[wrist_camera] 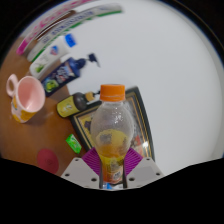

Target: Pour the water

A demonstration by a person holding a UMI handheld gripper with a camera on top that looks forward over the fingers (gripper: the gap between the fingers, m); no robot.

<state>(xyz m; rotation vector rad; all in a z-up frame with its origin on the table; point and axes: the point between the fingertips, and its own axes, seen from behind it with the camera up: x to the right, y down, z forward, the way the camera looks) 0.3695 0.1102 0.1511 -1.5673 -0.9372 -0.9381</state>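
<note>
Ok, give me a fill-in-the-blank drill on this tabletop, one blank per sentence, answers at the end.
1. The bottle between the gripper fingers has a cap coloured ____.
2. The pink mug stands on the ____ tabletop.
3. The dark pump bottle lies beyond the mug, and its pump head is coloured ____.
4. The liquid in the lower part of the held bottle looks ____.

Missing words: orange; wooden; blue; yellow
</note>
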